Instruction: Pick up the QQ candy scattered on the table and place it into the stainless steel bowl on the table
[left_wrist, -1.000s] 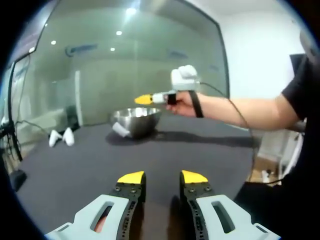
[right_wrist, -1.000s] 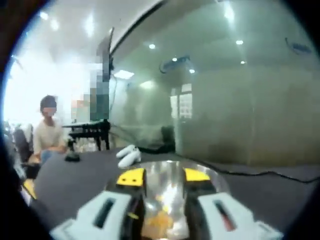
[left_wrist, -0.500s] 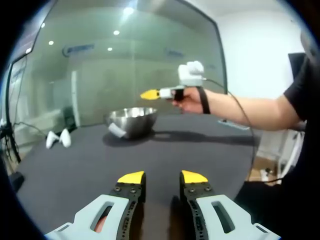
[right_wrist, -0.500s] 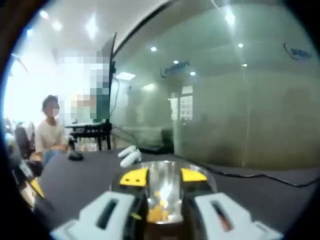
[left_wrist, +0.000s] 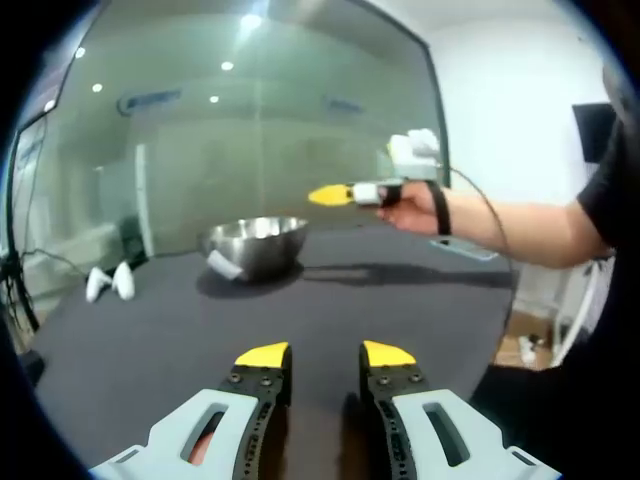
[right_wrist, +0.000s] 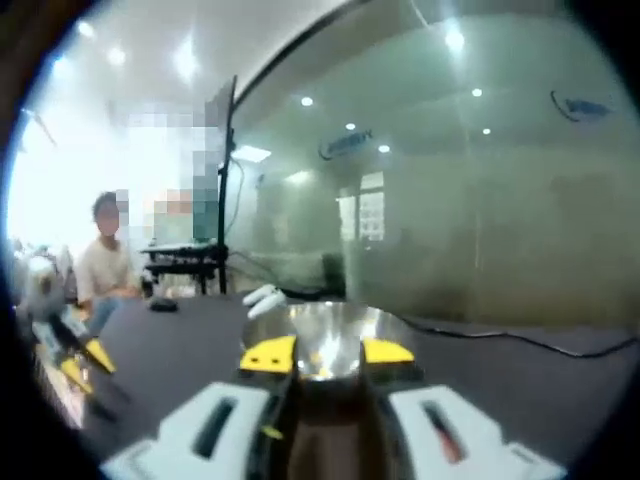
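The stainless steel bowl stands on the dark table, far from my left gripper. That gripper hovers low over the near table, open, with nothing between its yellow tips. To the right of the bowl and above rim height, a hand holds my right gripper, seen side-on and pointing left at the bowl. In the right gripper view, that gripper is open and empty. The bowl sits just beyond its tips. Yellowish glints show inside the bowl, too blurred to name.
A white packet leans against the bowl's left side. Two white objects lie at the far left of the table. A person's arm reaches in from the right. A cable crosses the table, and a person sits beyond its far end.
The right gripper has pulled back from over the bowl, moving right and slightly up in the left gripper view. The bowl now looks farther off in the right gripper view.
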